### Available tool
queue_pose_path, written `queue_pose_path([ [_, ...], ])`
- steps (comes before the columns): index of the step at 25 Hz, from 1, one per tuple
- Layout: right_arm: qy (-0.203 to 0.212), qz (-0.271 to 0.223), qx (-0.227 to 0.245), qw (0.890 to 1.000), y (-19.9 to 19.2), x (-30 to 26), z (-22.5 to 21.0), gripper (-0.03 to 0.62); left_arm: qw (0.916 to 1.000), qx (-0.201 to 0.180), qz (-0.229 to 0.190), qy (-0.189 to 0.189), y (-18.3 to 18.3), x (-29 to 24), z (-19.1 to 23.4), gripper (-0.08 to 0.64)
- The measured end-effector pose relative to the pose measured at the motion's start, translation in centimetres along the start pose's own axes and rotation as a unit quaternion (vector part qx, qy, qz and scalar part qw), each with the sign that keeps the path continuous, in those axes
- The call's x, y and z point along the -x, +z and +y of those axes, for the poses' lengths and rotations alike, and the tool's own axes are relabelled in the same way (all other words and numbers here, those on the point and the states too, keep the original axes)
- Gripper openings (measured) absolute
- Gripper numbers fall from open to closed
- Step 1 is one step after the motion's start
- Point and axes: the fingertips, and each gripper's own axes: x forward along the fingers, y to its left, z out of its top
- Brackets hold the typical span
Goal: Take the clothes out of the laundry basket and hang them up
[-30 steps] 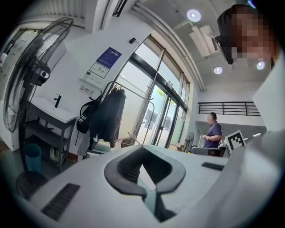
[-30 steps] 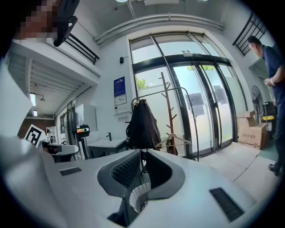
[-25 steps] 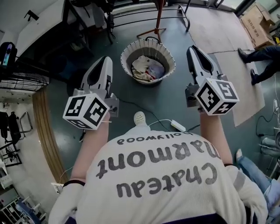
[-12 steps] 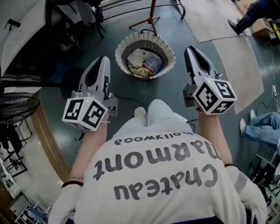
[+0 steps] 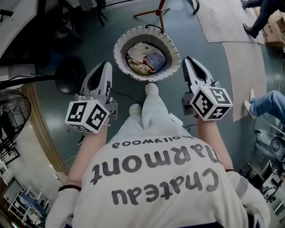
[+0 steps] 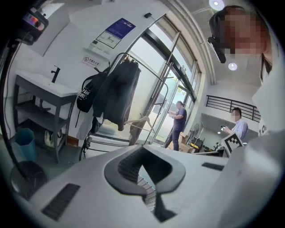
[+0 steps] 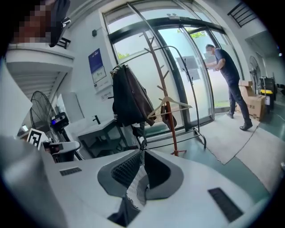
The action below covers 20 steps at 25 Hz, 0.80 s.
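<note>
- One laundry basket, round and pale-rimmed, stands on the grey floor in the upper middle of the head view.
- The clothes lie crumpled together in it: pale, cream and bluish cloth. How many pieces there are I cannot tell.
- Two grippers point toward the basket. The left gripper is at lower left of it and the right gripper just right of its rim. Neither touches it.
- Both pairs of jaws are pressed together with nothing between them.
- Two white shoes belong to the wearer. One shoe is right at the basket's near rim, between the grippers. The other shoe is lower in the frame.
- One red coat stand with one wooden hanger rises beyond the basket, beside a rail holding one dark jacket.
- One fan is at the left edge.
- Two bystanders' legs show at the right: one person at the top corner, another person lower.
</note>
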Motion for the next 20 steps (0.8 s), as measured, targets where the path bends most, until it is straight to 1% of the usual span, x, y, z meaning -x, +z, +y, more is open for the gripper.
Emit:
queue_pose_path([
  [4,0.026,0.04,-0.008,0.999,-0.3,-4.5,-2.3,0.041,0.9987,0.032,0.015,0.037,-1.4,-3.4,2.2,0.008],
  [8,0.058,0.099,0.006,0.993,-2.5,-8.9,-4.4,0.04,0.9964,0.027,0.032,0.073,-3.7,-6.5,4.4,0.008],
  [10,0.082,0.135,0.016,0.987,-4.5,-11.1,-5.1,0.041,0.9948,0.031,0.041,0.088,-5.2,-7.4,5.6,0.008],
  [11,0.098,0.158,0.026,0.982,-5.9,-12.0,-5.1,0.041,0.9936,0.035,0.047,0.096,-6.2,-7.7,6.1,0.006],
  [13,0.133,0.207,0.056,0.968,-8.9,-13.9,-5.0,0.04,0.9905,0.04,0.069,0.112,-8.7,-8.2,7.0,0.006],
  [17,0.189,0.295,0.113,0.93,-15.9,-17.5,-4.3,0.041,0.9817,0.04,0.125,0.138,-14.2,-9.2,9.7,0.006],
  [20,0.215,0.34,0.15,0.903,-21.5,-20.3,-4.6,0.041,0.973,0.058,0.156,0.16,-18.0,-9.3,12.4,0.006],
])
